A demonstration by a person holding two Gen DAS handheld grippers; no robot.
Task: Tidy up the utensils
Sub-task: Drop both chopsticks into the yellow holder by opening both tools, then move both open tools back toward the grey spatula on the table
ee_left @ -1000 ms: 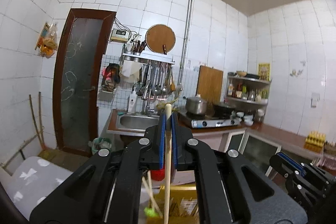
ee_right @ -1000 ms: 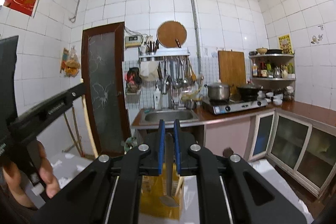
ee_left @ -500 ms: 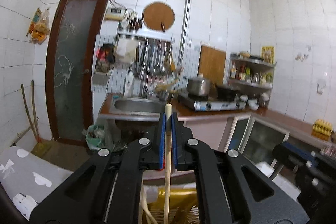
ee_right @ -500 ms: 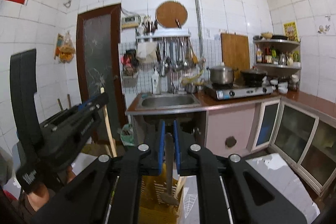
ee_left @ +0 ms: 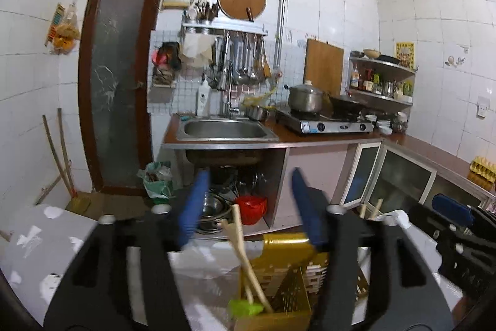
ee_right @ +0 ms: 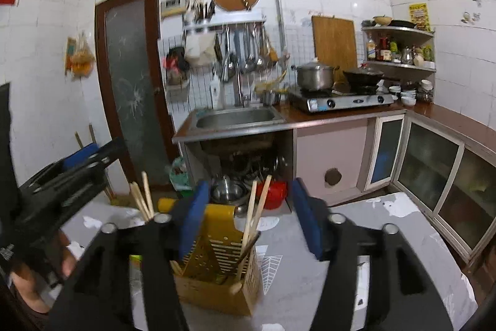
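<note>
A yellow slotted utensil holder stands on the grey table, right below both grippers; it also shows in the left wrist view. My left gripper is open and empty above it. A wooden utensil leans in the holder's left compartment beside a green-tipped tool. My right gripper is open and empty above the holder. Wooden chopsticks stand in the right compartment, and more wooden sticks rise at the left. The left gripper also shows in the right wrist view.
The table has a grey cloth with white leaf prints. Behind it are a sink, a stove with a pot, cabinets on the right, and a red bowl under the sink.
Both grippers have opened. The left let go of the wooden utensil, now leaning in the holder; the right let go of its utensil into the holder. Both views tilted down toward the table.
</note>
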